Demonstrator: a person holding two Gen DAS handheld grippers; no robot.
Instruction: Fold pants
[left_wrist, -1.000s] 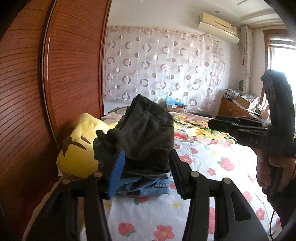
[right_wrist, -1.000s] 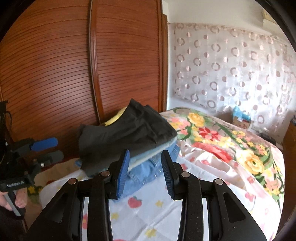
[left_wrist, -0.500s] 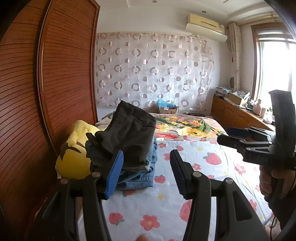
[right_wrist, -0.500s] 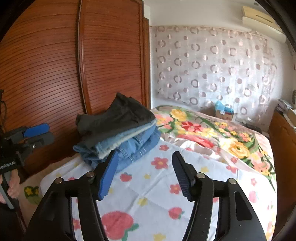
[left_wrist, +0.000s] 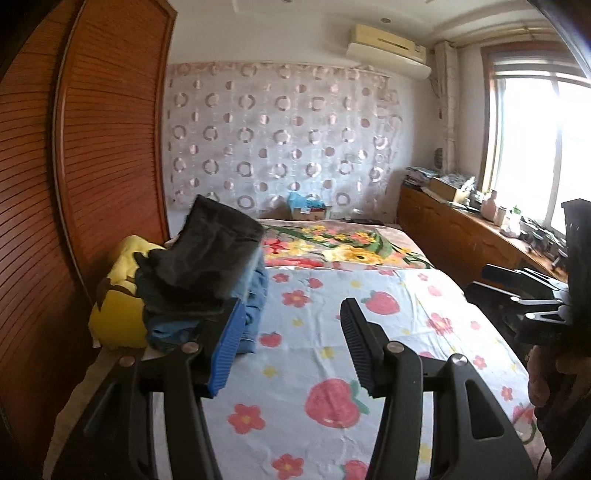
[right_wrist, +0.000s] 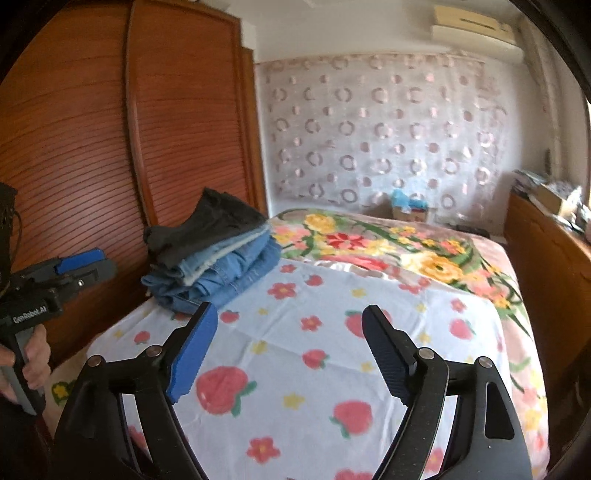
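Two grippers over the bed, neither holding anything. Left gripper jaws parted, only the strawberry-print sheet showing between them; its blue pad overlaps the bottom of the stack in view, contact unclear. Right gripper jaws wide apart and opening, nothing between them.

Folded pants stack sits at the bed's left edge beside the wooden wardrobe: dark pair on top, light denim under it, blue jeans at the bottom. Top dark pair tilts up toward the wardrobe. Yellow plush toy lies just left of the stack, touching it in the left wrist view.

Floral blanket covers the far half of the bed. Hand grips the left gripper's handle at the left edge of the right wrist view. Circle-pattern curtain behind the bed.
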